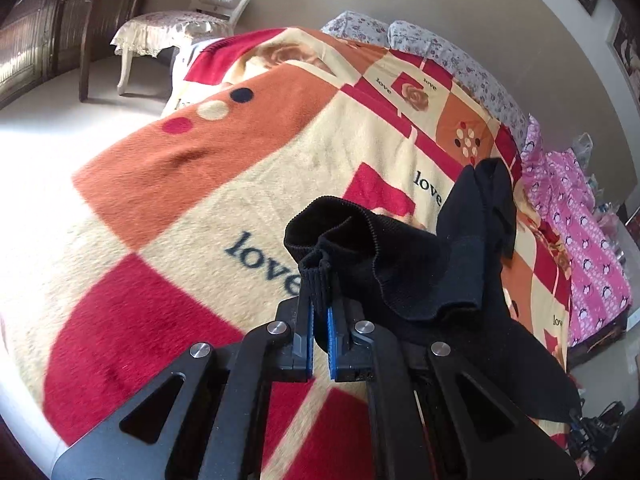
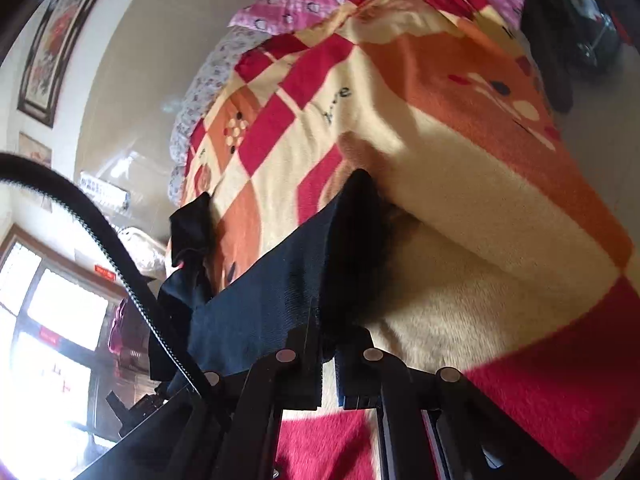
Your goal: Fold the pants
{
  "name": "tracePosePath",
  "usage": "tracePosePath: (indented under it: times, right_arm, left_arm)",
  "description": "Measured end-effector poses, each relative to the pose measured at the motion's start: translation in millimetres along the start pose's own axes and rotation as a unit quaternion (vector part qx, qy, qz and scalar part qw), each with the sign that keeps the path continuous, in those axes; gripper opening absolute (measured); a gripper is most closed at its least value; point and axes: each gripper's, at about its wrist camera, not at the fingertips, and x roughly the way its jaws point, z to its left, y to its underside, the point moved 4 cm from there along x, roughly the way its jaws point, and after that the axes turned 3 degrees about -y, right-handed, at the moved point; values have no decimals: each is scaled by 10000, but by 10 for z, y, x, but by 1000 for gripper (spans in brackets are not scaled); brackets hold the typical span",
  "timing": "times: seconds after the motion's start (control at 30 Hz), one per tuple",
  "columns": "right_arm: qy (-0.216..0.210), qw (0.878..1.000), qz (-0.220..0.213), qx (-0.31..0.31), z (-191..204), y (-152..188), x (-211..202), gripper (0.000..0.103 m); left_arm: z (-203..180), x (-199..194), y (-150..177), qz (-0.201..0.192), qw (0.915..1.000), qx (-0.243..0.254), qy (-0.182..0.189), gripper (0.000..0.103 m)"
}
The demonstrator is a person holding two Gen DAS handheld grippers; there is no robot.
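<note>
**Desk:** What have you got on the left?

**Me:** My left gripper is pinched narrow on the ribbed waistband of the black pants. The band stands up between the blue pads, bunched, and the waist opening gapes just above them. The rest of the pants trails off to the right, held up over the blanket.

**Desk:** And the right?

**Me:** My right gripper is clamped on another stretch of dark fabric. The cloth runs up from between the fingers, taut, with the blanket behind it. A loose leg end hangs to the left of that stretch, at the blanket's edge.

**Desk:** Anything else near the blanket?

**Me:** A pink quilt lies along the blanket's far side, and a floral chair stands beyond its far corner.
</note>
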Motion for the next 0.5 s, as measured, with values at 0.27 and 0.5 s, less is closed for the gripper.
tracePosePath:
  times: [0.27,0.5]
  right_arm:
    - [-157,9954,933,137,-79,429,120,4]
    - [1713,9818,20,-825,99,74,-94,8]
  left_arm:
    - [665,-453,265,18,9990,-438,-81,4]
    - [1019,-481,159,-265,9918,-1006,-740,11]
